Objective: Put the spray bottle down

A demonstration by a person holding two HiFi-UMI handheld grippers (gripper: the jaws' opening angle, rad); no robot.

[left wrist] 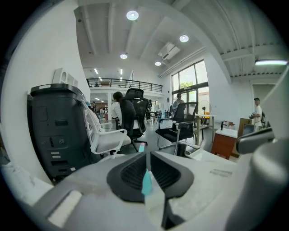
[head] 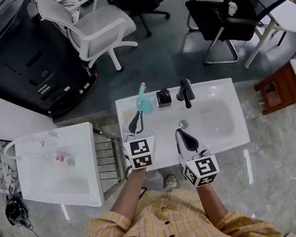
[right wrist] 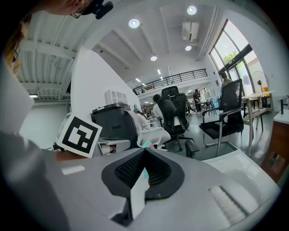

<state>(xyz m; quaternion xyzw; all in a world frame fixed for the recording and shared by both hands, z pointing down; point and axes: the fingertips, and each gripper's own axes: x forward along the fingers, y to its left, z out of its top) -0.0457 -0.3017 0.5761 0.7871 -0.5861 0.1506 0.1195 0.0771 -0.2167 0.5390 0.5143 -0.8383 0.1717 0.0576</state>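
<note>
Teal spray bottle (head: 144, 103) stands on the back rim of a white sink (head: 216, 89), left of the tap (head: 185, 92). The left gripper (head: 137, 116), jaws a narrow slit apart and empty, sits just before it; the right gripper (head: 180, 133) is closed, empty. Placing looks done; next, draw back without knocking the bottle

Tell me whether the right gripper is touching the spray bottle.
Apart. The head view shows bare white counter between the right gripper and the spray bottle.
</note>
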